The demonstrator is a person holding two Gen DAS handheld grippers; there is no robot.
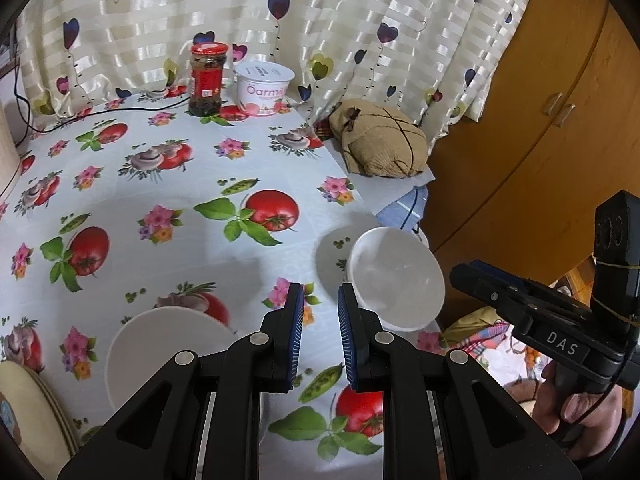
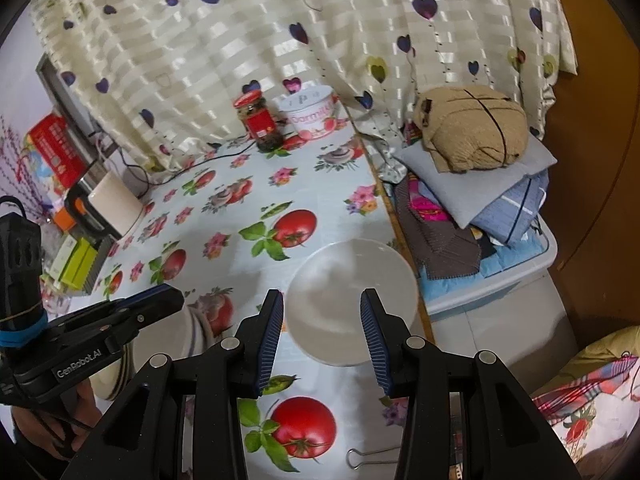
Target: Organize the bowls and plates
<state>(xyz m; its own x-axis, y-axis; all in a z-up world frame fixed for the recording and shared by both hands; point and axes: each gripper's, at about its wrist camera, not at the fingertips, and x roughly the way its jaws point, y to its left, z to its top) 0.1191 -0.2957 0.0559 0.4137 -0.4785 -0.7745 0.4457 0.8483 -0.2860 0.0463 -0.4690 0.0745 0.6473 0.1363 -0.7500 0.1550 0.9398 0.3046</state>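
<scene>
A white bowl (image 1: 396, 276) sits close to the right edge of the table (image 1: 168, 208), which has a fruit-print cloth. My left gripper (image 1: 321, 292) hovers just left of the bowl, open, with nothing between its fingers. A second white bowl (image 1: 160, 344) lies at the lower left, partly hidden by that gripper, beside a stack of cream plates (image 1: 28, 412). In the right wrist view the first bowl (image 2: 348, 272) lies on the table beyond my right gripper (image 2: 322, 296), whose open fingers frame it without touching. Each gripper shows from the side in the other's view: right gripper (image 1: 464, 274), left gripper (image 2: 164, 296).
A red-lidded jar (image 1: 207, 78) and a yoghurt tub (image 1: 264, 88) stand at the back by the curtain. A tan bundle (image 2: 472, 132) rests on folded cloths in a plastic bin (image 2: 500, 280) right of the table. A binder clip (image 2: 360, 458) lies near the front edge.
</scene>
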